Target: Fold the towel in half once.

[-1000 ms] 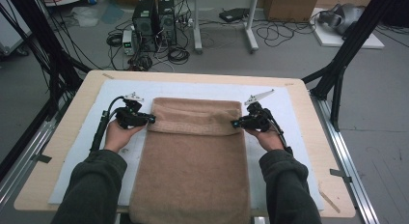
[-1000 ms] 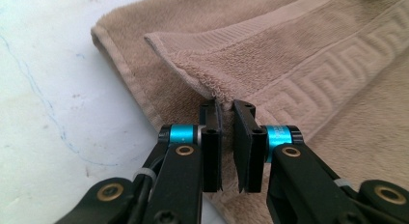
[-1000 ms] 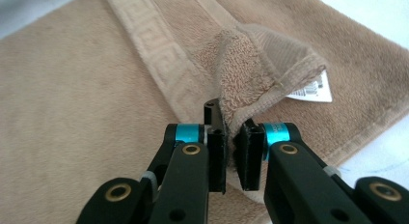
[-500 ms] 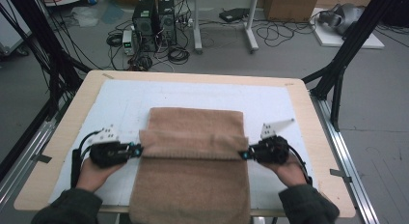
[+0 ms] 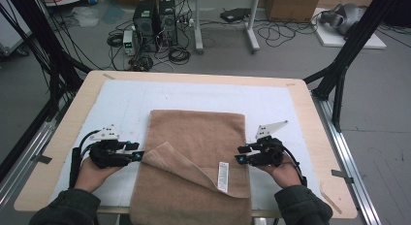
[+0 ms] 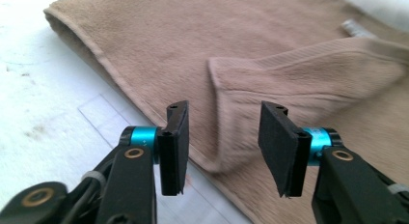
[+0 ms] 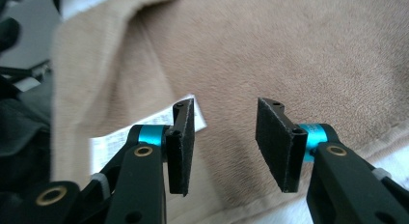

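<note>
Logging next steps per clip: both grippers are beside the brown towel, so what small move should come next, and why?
Probably draw both hands back: left gripper and right gripper are open and empty, while the towel lies folded, label showing.

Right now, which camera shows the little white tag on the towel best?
The high view: the whole white tag lies clear on the towel's folded flap. The right gripper view hides part of it behind a jaw; the left gripper view catches a blurry sliver.
</note>
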Available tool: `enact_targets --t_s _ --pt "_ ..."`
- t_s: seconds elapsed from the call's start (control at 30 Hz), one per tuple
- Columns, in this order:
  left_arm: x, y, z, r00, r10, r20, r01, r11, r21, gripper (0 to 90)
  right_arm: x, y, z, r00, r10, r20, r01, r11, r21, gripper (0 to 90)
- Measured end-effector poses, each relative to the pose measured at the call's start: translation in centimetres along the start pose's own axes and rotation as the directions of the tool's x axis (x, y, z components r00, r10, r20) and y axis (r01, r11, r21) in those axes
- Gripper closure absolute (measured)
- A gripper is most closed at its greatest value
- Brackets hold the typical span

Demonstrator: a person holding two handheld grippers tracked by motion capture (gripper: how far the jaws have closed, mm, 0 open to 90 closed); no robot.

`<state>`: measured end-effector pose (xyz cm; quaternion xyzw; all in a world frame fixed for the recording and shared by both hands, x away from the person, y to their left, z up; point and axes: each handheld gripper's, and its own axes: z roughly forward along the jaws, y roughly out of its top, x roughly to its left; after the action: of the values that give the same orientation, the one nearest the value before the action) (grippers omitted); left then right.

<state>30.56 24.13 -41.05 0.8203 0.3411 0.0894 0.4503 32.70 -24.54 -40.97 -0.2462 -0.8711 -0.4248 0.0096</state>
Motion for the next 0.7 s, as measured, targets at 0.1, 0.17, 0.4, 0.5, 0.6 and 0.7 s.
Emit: enact_targets --t_s 0.1,0.17,0.4,0.5,0.6,0.7 --pt "0.5 0.9 1.2 0.9997 -0.012 -0.020 0.012 0.9999 0.012 61.3 -0.3 0.3 1.1 0.9997 -0.023 0.010 0.022 0.999 0.034 59.8" --pt "0.9 1.6 2.3 0.9993 -0.026 -0.028 0.026 0.9992 0.029 63.9 -0.4 0.4 1.8 0.9994 -0.032 0.011 0.032 0.998 0.045 60.3" --pt "0.5 3.7 5.4 0.9994 -0.010 -0.032 0.012 0.9974 0.071 64.1 -1.1 0.7 2.4 0.9979 -0.033 0.056 0.030 0.999 0.041 60.1" --pt "0.0 4.0 6.1 0.9998 0.015 -0.017 -0.014 0.9974 0.071 63.7 -1.0 0.9 2.5 0.9980 -0.039 0.049 0.038 0.999 0.028 60.0" --pt "-0.1 4.0 6.6 0.9999 0.016 -0.005 -0.016 0.9976 0.067 62.5 -1.1 0.8 2.7 0.9969 -0.033 0.072 0.031 0.999 0.032 59.4" --pt "0.0 3.8 7.0 0.9995 0.009 0.029 -0.011 0.9965 0.083 61.0 -1.4 0.7 2.9 0.9964 -0.026 0.080 0.023 0.999 0.034 58.4"
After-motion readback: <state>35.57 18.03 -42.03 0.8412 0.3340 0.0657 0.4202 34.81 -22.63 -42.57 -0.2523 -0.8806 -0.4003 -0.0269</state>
